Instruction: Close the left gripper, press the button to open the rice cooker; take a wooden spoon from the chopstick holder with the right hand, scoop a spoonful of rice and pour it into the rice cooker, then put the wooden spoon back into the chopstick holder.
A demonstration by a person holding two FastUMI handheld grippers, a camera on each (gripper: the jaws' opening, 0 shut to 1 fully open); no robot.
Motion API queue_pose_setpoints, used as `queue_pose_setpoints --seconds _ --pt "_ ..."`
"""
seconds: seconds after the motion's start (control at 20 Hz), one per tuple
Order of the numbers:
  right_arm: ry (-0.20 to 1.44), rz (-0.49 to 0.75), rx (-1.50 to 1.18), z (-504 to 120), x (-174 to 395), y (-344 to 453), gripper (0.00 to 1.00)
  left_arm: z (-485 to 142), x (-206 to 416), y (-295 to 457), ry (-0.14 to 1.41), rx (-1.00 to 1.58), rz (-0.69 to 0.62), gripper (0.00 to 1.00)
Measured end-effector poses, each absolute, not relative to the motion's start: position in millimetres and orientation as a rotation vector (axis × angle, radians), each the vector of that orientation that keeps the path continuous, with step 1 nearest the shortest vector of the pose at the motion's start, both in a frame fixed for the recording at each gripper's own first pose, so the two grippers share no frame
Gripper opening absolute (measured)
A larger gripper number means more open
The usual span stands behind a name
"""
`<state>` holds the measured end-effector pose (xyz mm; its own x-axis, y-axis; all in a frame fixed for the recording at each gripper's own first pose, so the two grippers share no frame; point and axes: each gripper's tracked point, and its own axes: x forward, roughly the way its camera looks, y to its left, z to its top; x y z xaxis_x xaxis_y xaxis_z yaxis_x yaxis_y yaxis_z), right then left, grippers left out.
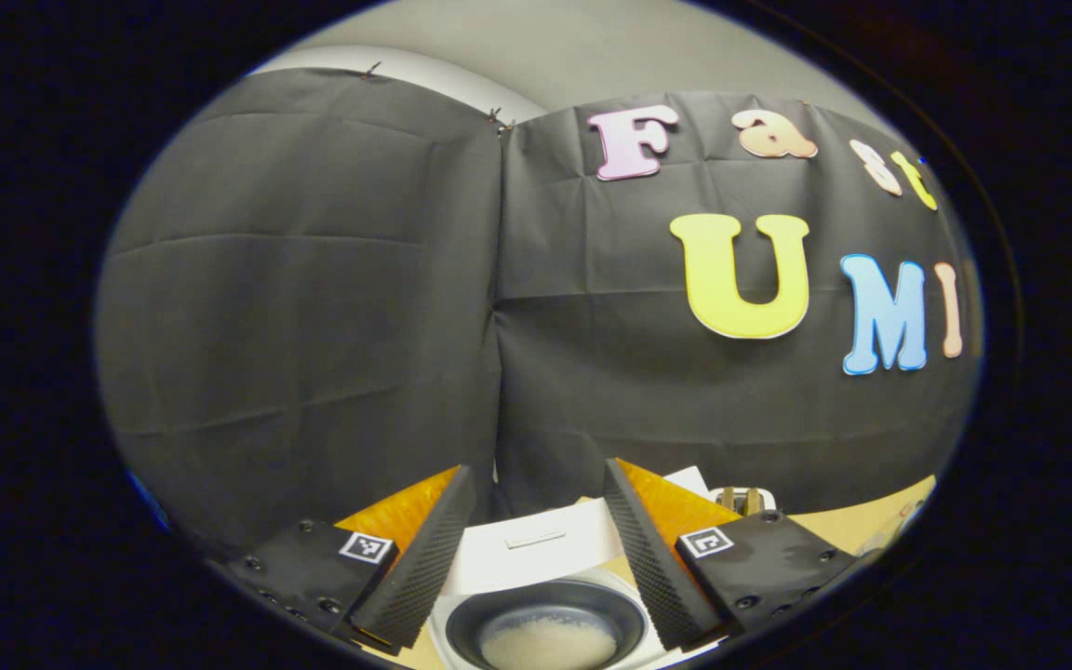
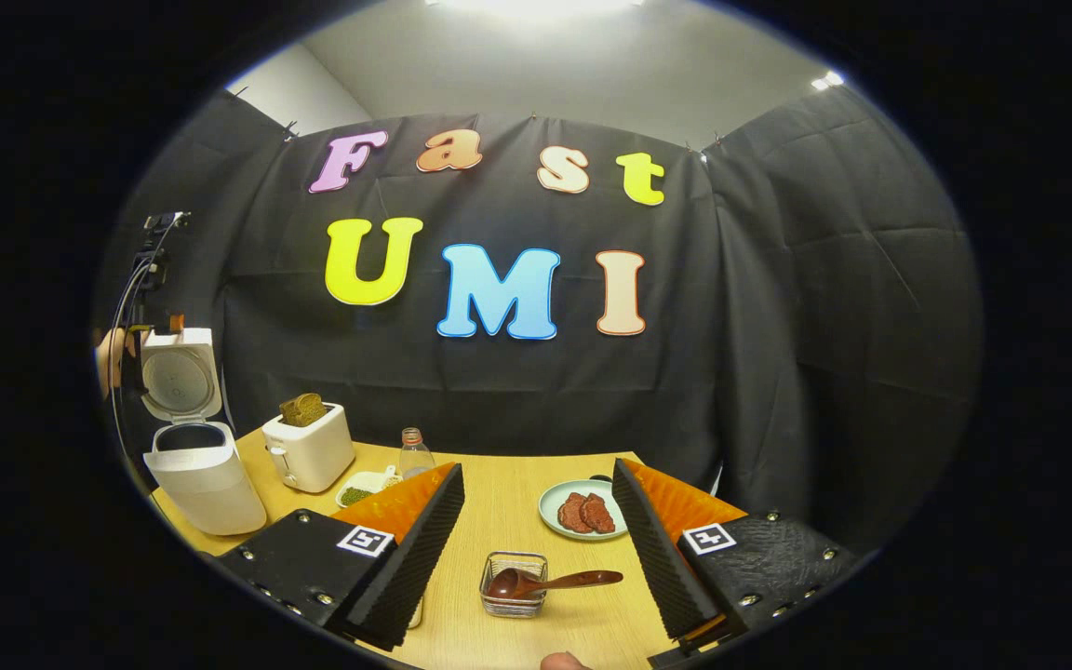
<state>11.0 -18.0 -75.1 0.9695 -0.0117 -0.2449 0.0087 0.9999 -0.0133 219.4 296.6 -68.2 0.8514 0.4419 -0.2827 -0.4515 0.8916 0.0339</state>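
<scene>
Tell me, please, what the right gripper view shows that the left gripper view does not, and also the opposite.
Particular to the right gripper view: a bottle, a plate of meat, and the wooden spoon lying in the wire holder, ahead of the open right tongs.
Particular to the left gripper view: the rice inside the cooker's pot, seen from above between the open left tongs.
Shared: the open rice cooker, the wooden table and the black cloth wall.
</scene>
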Motion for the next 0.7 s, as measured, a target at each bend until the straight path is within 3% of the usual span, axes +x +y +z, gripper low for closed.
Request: queue_pose_setpoints --seconds 0.7 --pt "0.243 0.026 -0.025 -78.4 -5.3 -53.6 0.97 -149.0 148.1 215.5 0.429 -0.067 0.459 0.96"
